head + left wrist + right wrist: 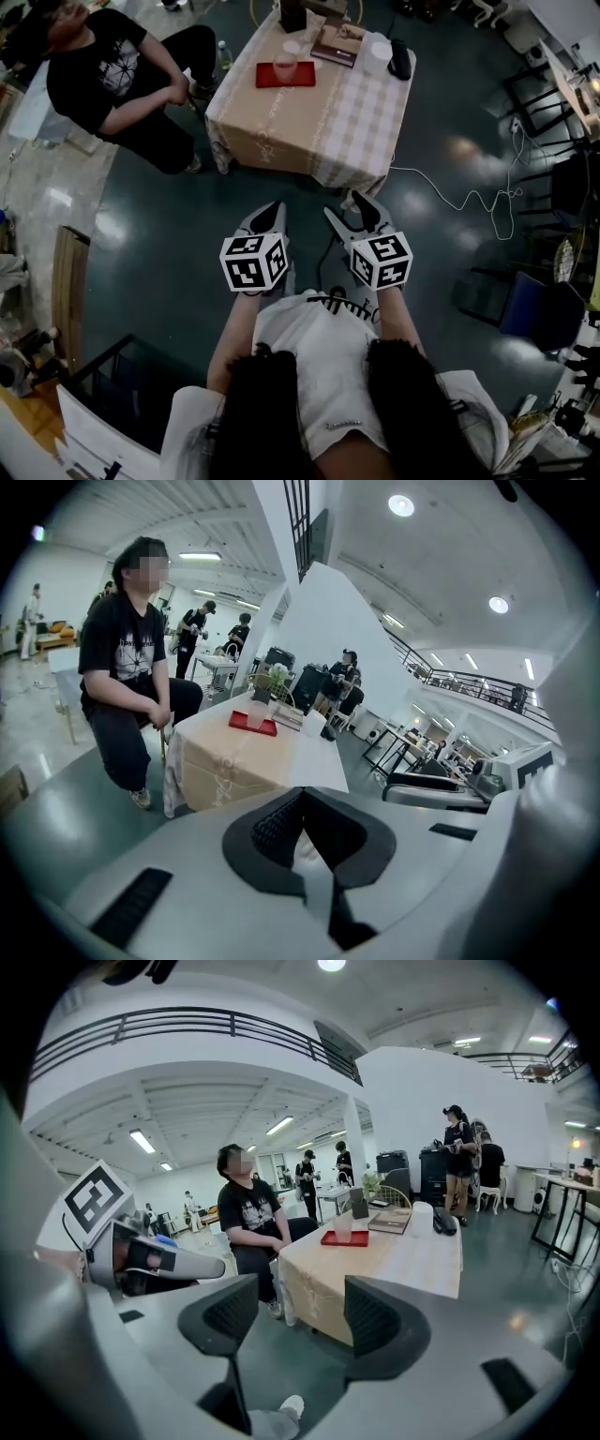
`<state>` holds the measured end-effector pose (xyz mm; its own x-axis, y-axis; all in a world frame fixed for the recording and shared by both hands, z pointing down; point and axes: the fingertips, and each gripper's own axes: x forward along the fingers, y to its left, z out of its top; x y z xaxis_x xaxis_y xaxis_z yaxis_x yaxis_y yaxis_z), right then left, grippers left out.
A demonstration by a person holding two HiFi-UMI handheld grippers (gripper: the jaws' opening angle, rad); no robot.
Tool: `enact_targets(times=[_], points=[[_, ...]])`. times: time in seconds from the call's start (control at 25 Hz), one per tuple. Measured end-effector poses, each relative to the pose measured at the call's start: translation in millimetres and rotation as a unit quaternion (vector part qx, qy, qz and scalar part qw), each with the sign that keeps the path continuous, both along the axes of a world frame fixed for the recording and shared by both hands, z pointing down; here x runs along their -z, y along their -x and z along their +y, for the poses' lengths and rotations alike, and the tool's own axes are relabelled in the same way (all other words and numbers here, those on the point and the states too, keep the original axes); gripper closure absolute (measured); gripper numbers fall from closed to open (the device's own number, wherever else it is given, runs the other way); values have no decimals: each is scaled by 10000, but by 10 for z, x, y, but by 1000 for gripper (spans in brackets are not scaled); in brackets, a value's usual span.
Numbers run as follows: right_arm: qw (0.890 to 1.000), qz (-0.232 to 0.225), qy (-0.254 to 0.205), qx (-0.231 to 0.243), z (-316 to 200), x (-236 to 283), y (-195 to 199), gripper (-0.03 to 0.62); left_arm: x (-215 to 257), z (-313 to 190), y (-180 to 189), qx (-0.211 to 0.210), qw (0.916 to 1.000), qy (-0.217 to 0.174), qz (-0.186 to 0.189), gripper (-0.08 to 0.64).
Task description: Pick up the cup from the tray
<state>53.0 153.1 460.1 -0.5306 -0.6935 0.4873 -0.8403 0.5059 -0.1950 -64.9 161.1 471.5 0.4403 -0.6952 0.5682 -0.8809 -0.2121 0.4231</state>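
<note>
The cup (284, 66) stood upright on the red tray (285, 77), which lay on the left half of the tabletop (309, 122), towards its far edge. It stood well apart from both grippers, with a stretch of dark floor (187, 234) between them and the tabletop's near edge. In the right gripper view the cup (343, 1227) showed above and beyond the gap between the jaws. In the left gripper view it (256, 714) sat up and to the left of the jaw tips. The left gripper (272, 214) had its jaws pressed together with nothing in them. The right gripper (345, 208) had its jaws spread, with only floor and the table's draped cloth showing between them. A book (336, 52), a white roll (377, 52) and a black object (400, 58) lay along the far right of the tabletop, apart from the tray. A seated person (112, 80) was just beside the left edge, and a white cable (469, 197) trailed over the floor off the near right corner.
</note>
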Motion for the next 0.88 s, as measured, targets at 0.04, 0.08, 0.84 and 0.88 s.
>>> enact_targets(times=[0.04,0.08,0.84,0.88], points=[[10000,-7,4,-17,-66,11,18,322,7,-71,18,-10,10000,4,4,552],[10000,-14,9,-29,-126,19,39,321,12,-136,36,-25,10000,4,-2,552],[9990,-175,-106,-387,-881,100,442,305,37,-934,303,-621,9981,47,-30,552],[9991,-171,-120,-378,-899,102,472,307,36,-955,325,-625,9980,50,-31,552]])
